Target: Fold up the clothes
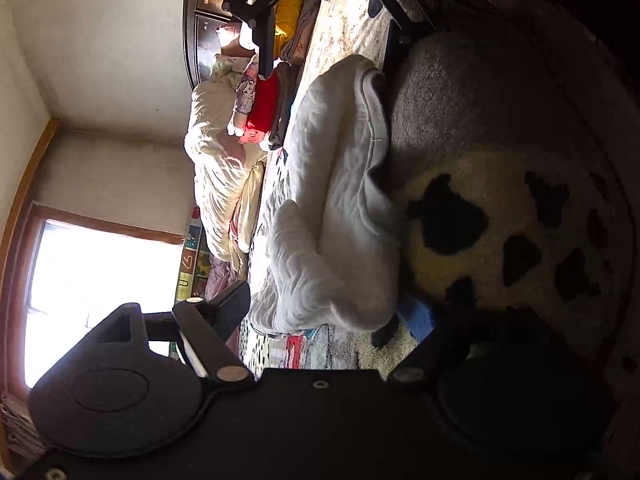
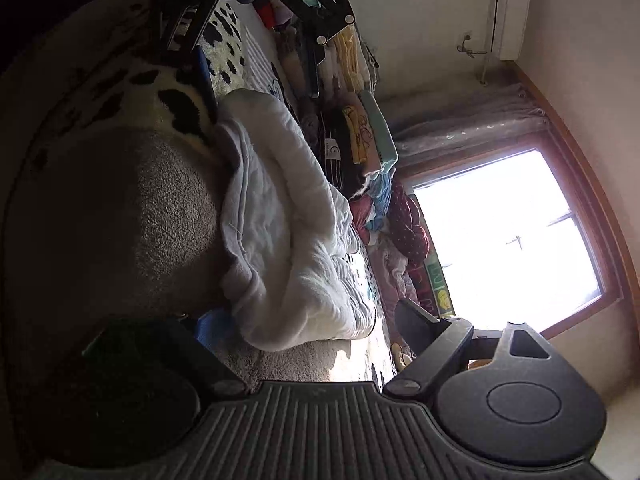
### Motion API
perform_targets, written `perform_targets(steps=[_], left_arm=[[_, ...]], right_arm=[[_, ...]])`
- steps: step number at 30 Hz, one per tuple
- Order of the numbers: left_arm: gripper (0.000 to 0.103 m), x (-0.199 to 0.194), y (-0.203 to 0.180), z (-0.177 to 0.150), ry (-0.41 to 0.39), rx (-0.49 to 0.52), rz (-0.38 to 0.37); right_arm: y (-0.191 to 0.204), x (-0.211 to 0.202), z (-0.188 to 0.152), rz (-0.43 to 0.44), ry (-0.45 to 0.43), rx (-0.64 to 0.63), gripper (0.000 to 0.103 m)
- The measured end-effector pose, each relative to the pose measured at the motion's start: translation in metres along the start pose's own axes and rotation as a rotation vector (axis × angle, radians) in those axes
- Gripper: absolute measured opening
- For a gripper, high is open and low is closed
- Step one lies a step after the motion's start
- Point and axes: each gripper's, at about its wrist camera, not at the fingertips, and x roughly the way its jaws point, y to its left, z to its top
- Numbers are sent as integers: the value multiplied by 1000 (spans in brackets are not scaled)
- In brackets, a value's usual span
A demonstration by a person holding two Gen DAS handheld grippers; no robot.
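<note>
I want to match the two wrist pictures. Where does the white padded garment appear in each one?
Left wrist: the white padded garment lies in the middle, left of the cow-spotted rug.
Right wrist: the garment lies in the middle, right of the grey rug patch.
Shared landmark: the bright window, at lower left in the left view and at right in the right view.

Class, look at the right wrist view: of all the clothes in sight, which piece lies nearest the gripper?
The pale grey garment, lying alone on the rug; the colourful clothes are stacked behind it.
</note>
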Motion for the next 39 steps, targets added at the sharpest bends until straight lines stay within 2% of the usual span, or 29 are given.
perform_targets(steps=[1, 2, 3, 4, 5, 6, 13, 17, 20, 22, 24, 29, 34, 39], left_arm=[[65, 2, 8, 0, 6, -18, -27], [36, 5, 14, 1, 12, -4, -47], [28, 7, 20, 3, 19, 10, -68], [28, 8, 28, 4, 12, 0, -93], [26, 8, 37, 6, 5, -10, -118], [26, 9, 49, 7, 2, -41, -145], [24, 26, 151, 9, -28, -345, -352], [24, 55, 207, -10, -53, -584, -441], [24, 89, 233, -32, -79, -809, -503], [22, 120, 233, -56, -74, -978, -534], [20, 134, 229, -77, -72, -1125, -539], [17, 171, 217, -124, 7, -1468, -543], [17, 205, 200, -149, 53, -1668, -543], [17, 230, 176, -177, 66, -1901, -526]], right_arm=[[-4, 1, 1, 24, 0, 6, 87], [-8, 3, 2, 57, 5, 15, 86], [-13, 5, 3, 91, 10, 25, 75], [-19, 7, 5, 127, 24, 34, 65], [-24, 10, 7, 156, 40, 36, 36], [-31, 12, 9, 185, 50, 42, 25], [-123, 37, 17, 432, 31, 308, 25], [-175, 65, 3, 491, 20, 475, 25], [-206, 89, -17, 520, 18, 610, 25], [-221, 111, -36, 542, 30, 726, 24], [-234, 135, -58, 557, 45, 857, 23], [-250, 198, -110, 570, 90, 1186, 21], [-231, 258, -140, 574, 186, 1402, 21], [-206, 296, -164, 559, 214, 1597, 21]])
